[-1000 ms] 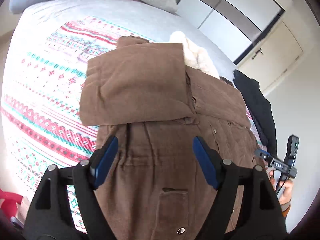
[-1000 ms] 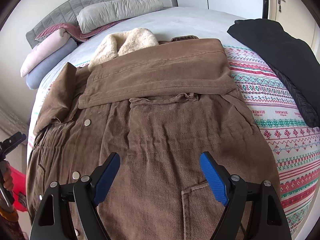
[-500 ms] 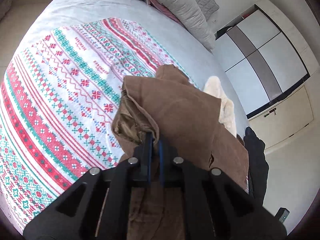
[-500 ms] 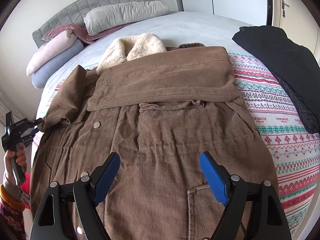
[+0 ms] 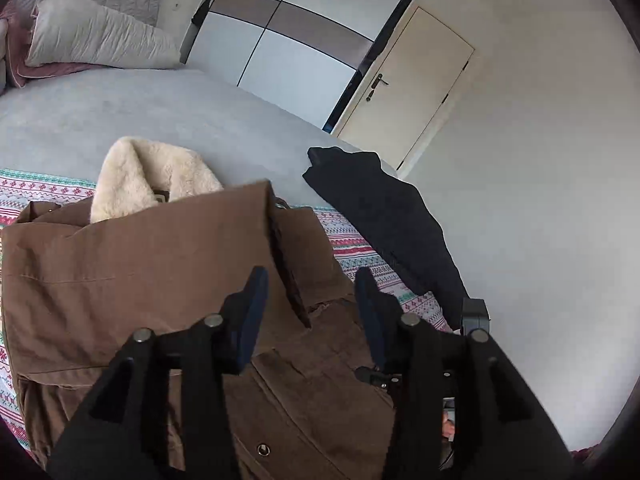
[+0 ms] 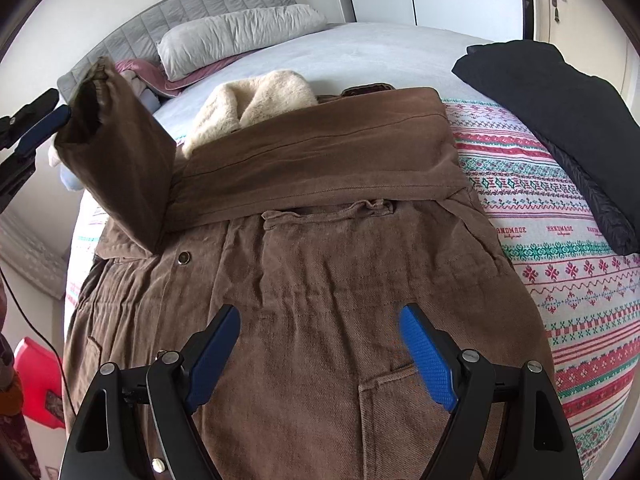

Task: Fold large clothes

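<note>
A large brown corduroy coat [image 6: 320,288] with a cream fleece collar [image 6: 256,100] lies on the bed, one sleeve folded across its chest. Its other sleeve [image 6: 116,160] stands raised at the left in the right wrist view, with my left gripper's blue pad [image 6: 44,128] beside its cuff. In the left wrist view the coat [image 5: 132,280] lies under my left gripper [image 5: 312,304], whose jaws stand apart with nothing between them. My right gripper [image 6: 320,344] is open and empty, hovering over the coat's lower half.
A black garment [image 6: 560,128] lies on the bed's right side, on a patterned red-and-green blanket [image 6: 572,280]. Pillows [image 6: 240,36] sit by the grey headboard. A wardrobe and a door [image 5: 408,96] stand behind. A red object [image 6: 38,384] is on the floor at left.
My left gripper shut on the coat's left sleeve, carried it up over the coat, and now stands open. The right gripper has moved slightly forward and stays open.
</note>
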The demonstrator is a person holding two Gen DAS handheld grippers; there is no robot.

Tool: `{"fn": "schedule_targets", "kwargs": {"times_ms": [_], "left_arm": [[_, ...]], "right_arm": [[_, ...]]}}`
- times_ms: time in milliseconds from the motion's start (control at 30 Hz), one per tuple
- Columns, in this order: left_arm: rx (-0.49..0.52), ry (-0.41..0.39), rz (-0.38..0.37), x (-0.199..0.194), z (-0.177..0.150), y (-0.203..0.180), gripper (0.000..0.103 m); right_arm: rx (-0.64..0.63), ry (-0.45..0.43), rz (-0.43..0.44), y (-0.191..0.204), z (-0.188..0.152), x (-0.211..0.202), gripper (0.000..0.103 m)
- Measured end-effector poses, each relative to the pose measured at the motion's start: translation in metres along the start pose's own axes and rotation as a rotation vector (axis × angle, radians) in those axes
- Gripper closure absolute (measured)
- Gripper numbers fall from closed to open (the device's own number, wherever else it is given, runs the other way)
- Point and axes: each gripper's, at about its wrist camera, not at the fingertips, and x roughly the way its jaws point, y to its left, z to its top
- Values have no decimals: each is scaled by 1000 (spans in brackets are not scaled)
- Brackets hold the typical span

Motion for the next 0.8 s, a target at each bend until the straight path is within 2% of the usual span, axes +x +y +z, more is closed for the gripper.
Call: {"fn": "schedule_targets", "kwargs": {"times_ms": [100,267,367,467,567,667,800], "left_arm": [[-22,4,105,-16,-12,34,43],[-141,76,353,-54,-41,126,43],[-224,103,421,-78,-58,175,43],[-277,101,436,-93,-72,203,44],[-228,121,417,-91,-80,206,44],[-123,211,425,-73,-95,203,44],[-17,323,502,-39,-110,207,47]], "right_arm": [[31,-10,0,-10,2,-3,20],[75,14,57,-16,5,-4,20],[77,61,124,-9,13,-1,20],[70,117,159,3,34,10,20],[69,125,169,14,60,27,20],[89,112,187,21,84,49,20],[125,115,169,23,108,92,20]]}}
